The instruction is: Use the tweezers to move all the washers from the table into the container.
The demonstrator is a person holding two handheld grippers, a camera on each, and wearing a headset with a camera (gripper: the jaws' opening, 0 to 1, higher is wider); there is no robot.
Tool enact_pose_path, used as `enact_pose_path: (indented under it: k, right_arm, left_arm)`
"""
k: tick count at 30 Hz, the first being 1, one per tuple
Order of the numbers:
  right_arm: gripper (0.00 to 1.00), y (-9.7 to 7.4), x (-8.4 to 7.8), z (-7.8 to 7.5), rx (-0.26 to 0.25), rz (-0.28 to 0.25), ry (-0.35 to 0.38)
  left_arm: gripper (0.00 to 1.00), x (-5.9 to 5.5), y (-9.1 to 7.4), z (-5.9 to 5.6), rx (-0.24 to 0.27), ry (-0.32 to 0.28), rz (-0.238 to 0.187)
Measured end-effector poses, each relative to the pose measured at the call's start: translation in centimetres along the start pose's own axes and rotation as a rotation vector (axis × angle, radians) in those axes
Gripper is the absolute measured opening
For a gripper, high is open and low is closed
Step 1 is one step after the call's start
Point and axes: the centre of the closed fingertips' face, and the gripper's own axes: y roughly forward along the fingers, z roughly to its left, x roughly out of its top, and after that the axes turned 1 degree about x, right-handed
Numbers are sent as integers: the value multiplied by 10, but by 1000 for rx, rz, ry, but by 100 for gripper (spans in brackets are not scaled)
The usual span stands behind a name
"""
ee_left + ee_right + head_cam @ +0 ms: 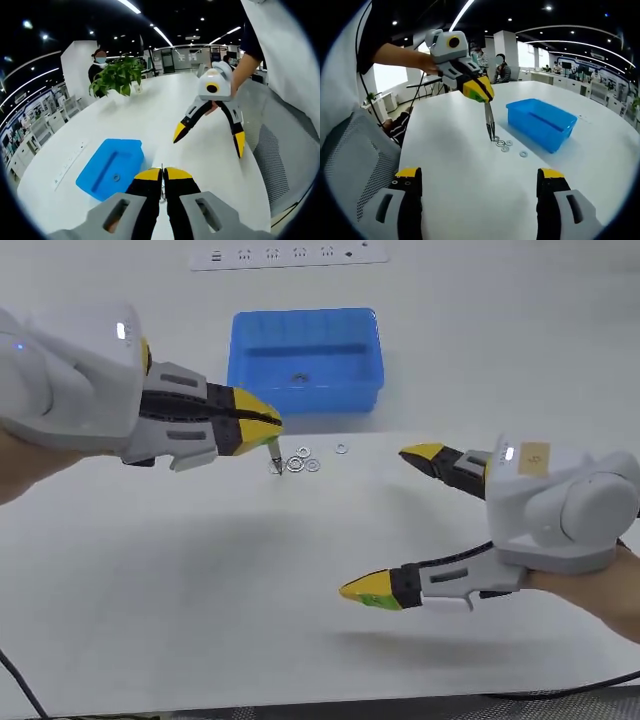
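A broad white table (200,580), matt and plain, is seen under both tongs. In the left gripper view it is shown curving away into a large open office, where long ceiling light strips (162,36) and a potted plant (117,75) are made out. People (504,75) are seen far behind in the right gripper view. One white power strip (290,254) is laid on the table, on the far side of the container from both tongs

One blue container (305,350) is counted, set ahead of the left gripper (268,425) and a little beyond its tip. A lone washer (300,378) is seen lying on the container's floor. One pair of tweezers (275,453) is counted. It is clamped between the left gripper's jaws, which are pressed together on it, and it is pointed down at the table. Five washers (500,143) are counted on the table in the right gripper view, four bunched by the tweezers' points and one lying a little apart, towards the right gripper's side. All five are placed between the tweezers and the container's near wall. Whether a washer is touched by the tweezers' points cannot be told. The right gripper (392,522) is held with its jaws spread wide apart, and the washers are found ahead of those jaws, well apart from them
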Motion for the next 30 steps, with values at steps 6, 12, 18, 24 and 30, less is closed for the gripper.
enact_pose_path:
  k: [6, 12, 18, 24, 30]
  right_arm:
    - [95, 1, 1, 1, 4, -2, 5]
    - [95, 4, 2, 4, 21, -4, 2]
    - [90, 17, 14, 0, 61, -7, -38]
    - [81, 42, 40, -12, 93, -45, -89]
    - [56, 66, 47, -20, 167, -4, -108]
  left_arm:
    - [5, -1, -1, -1, -4, -15, -3]
    - [5, -1, 0, 4, -11, -39, 12]
    - [5, 0, 4, 1, -56, -87, 20]
    - [5, 3, 10, 0, -72, -82, 20]
    - [5, 4, 12, -1, -85, -54, 32]
